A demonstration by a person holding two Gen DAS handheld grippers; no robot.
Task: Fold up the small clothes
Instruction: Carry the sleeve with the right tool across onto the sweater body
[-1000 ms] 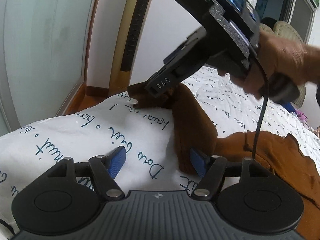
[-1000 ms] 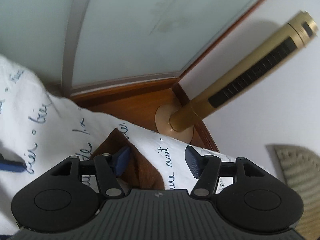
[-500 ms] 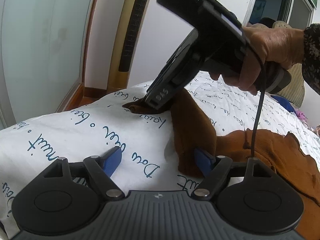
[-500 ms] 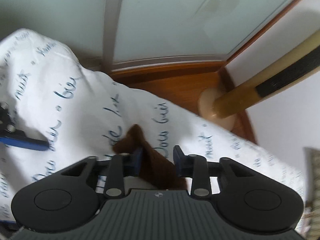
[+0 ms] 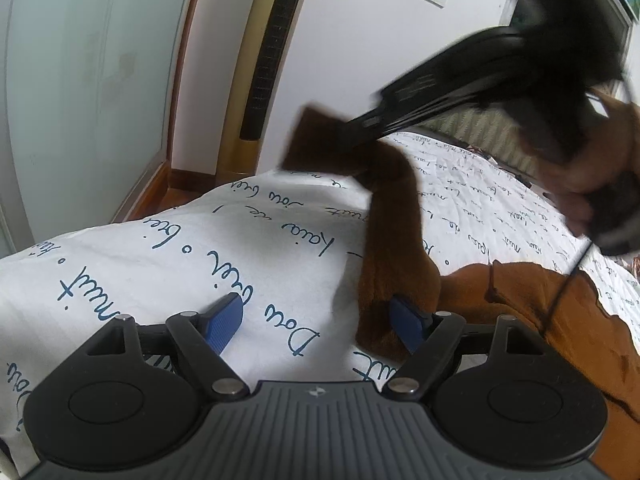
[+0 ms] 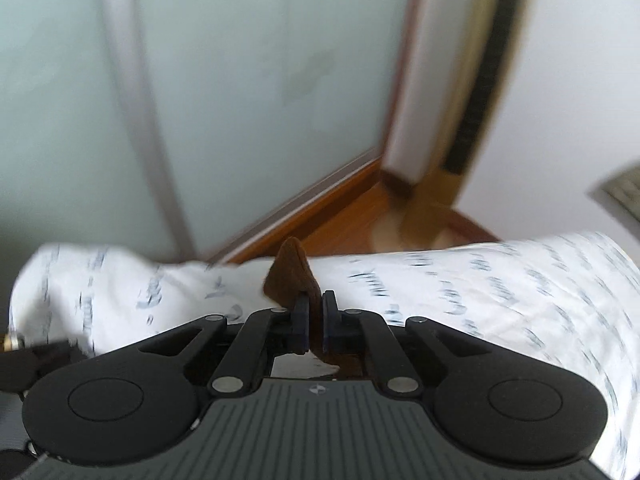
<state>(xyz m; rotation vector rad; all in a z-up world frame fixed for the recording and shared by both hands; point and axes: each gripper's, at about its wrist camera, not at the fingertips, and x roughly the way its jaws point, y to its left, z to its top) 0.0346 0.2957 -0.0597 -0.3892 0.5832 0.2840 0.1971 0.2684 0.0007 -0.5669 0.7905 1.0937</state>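
Left wrist view shows the relation that matters: the brown garment [image 5: 400, 248] runs as a long narrow strip from the near end, beside the left gripper [image 5: 316, 320], up and away to the far end, which the right gripper [image 5: 360, 128] has pinched and raised off the bed sheet [image 5: 160, 264]. The strip's long axis points roughly away from the left camera, and the rest of the garment lies bunched on the sheet to the right. In the right wrist view the right gripper's [image 6: 315, 320] jaws are closing, with a tongue of brown cloth caught between the blue pads and sticking out past them, so I judge the grip made or all but made. The left gripper's fingers [image 5: 222, 322] stand wide apart and clamp nothing; the right-hand one of them touches or sits just against the near edge of the strip, the other rests over bare sheet. The near end is therefore the left gripper's to take, lying to the right of its open gap rather than inside it. A fold would likely need that end held down or carried while the raised end comes across. A tall gold fan [image 5: 272, 60] stands beyond the bed.
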